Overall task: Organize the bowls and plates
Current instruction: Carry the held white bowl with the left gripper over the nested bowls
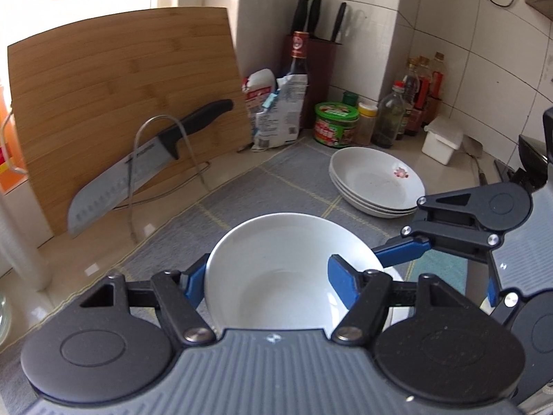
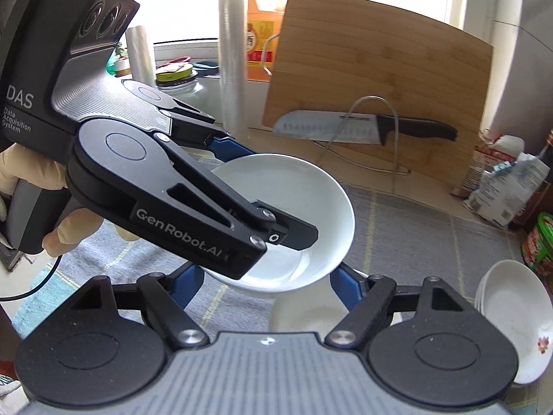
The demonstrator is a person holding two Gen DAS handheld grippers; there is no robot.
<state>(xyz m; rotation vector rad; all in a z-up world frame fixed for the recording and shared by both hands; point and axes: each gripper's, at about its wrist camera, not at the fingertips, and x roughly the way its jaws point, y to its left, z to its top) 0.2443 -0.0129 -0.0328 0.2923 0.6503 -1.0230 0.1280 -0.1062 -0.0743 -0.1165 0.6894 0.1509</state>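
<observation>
Since the white bowl [image 1: 273, 276] is glazed, stiff, breakable and likely slippery, its thin rim is the place to pinch. Both the left gripper [image 2: 262, 207] and the right gripper [image 2: 266, 285] have their jaws closed; the left clamps this bowl's rim above the desk [image 1: 276, 173], near the stacked plates [image 1: 376, 183], while the right seems to grip another bowl [image 2: 304, 307] underneath.

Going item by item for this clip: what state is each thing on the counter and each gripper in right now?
Left gripper: shut on the bowl.
Right gripper: shut on the same bowl.
Bowl: held off the mat, empty.
Plates: stacked, empty.
Knife: resting in wire rack.
Cutting board: upright, leaning.
</observation>
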